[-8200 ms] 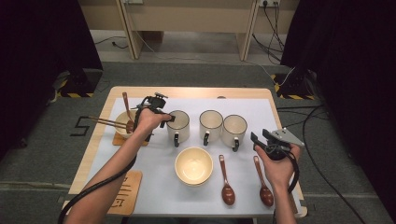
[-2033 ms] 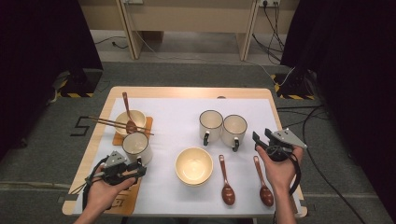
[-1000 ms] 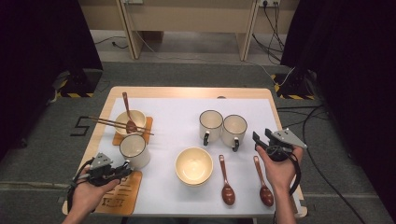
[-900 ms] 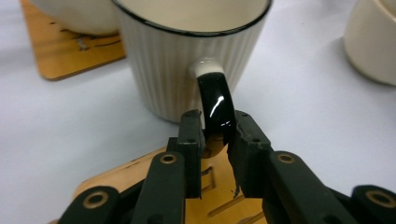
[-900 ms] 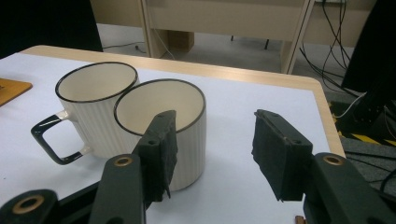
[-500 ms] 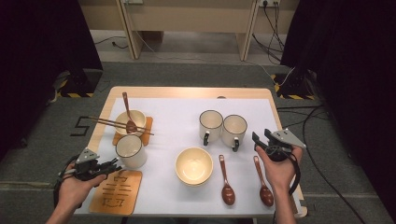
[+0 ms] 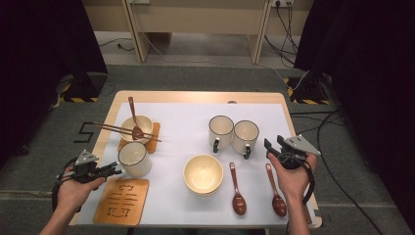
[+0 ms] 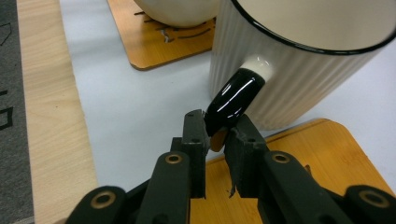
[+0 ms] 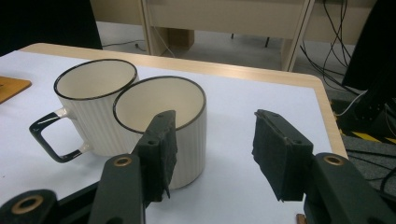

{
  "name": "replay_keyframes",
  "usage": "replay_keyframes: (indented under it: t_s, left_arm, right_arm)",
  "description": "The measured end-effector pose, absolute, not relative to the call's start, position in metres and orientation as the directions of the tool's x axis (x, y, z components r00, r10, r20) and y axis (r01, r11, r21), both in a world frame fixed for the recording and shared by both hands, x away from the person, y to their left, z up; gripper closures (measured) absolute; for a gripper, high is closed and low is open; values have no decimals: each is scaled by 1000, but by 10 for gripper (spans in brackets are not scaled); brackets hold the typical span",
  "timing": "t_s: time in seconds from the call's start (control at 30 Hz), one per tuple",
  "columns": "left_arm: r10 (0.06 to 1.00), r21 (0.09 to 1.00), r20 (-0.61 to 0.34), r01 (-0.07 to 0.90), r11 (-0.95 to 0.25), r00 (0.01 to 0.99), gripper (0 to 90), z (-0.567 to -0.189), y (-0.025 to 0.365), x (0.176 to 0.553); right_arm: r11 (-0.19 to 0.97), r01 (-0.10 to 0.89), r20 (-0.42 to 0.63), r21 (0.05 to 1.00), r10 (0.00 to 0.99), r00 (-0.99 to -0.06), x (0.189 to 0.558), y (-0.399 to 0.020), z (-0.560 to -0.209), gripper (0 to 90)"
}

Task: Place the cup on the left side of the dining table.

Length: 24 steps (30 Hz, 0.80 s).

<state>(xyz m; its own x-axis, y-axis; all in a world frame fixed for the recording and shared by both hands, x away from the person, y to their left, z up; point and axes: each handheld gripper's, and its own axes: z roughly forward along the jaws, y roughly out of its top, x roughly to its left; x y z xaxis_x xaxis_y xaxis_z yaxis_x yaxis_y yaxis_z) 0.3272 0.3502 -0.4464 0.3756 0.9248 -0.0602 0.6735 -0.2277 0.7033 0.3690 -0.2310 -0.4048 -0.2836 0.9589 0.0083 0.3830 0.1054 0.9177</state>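
**Mia:** Where is the mug [image 7: 133, 158]?

**Ben:** It stands on the white mat, near the left side of the table [image 7: 195, 97]. It is just in front of the small bowl [image 7: 138, 125] that has a spoon and chopsticks on it. That bowl sits on a wooden coaster [image 7: 152, 139].

**Mia:** Is the mug standing up or lying down?

**Ben:** Standing up. Its open top faces the ceiling, so its long way goes straight up and down.

**Mia:** Which way does its handle [image 8: 231, 100] point?

**Ben:** To the left edge of the table, right at the left gripper [image 7: 111, 171]. It is black and shiny (the mug itself is cream with little ribs).

**Mia:** Does the left gripper have the handle?

**Ben:** In the left gripper view the low end of the handle sits between the two black jaws. The jaws are close together and have just been closing. I cannot tell if they press on it. The gripper lies flat and points to the right, at the mug.

**Mia:** What is under the jaws?

**Ben:** The empty coaster [image 7: 121, 200], the wooden one with cut-out marks. The mug stands just behind it.

**Mia:** And the right gripper [image 9: 212, 151]?

**Ben:** Its jaws are wide apart, with nothing between them. It is held up at the right edge of the table, beside two more mugs [image 9: 161, 121].
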Motion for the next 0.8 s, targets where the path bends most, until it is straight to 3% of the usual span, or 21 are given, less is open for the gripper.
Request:
replay_keyframes:
  t_s: [0.5,0.67,0.8]
  left_arm:
    - [935,720,-32,657,-224,353,791,-452,359,345]
    - [922,741,-49,633,-224,383,679,-450,361,335]
    - [920,766,-55,607,-210,387,647,-434,369,321]
  right_arm:
    - [111,390,5,914,958,-286,369,-230,-405,496]
    - [110,380,3,918,959,-285,369,-232,-404,495]
    - [108,382,7,918,958,-286,369,-231,-404,495]
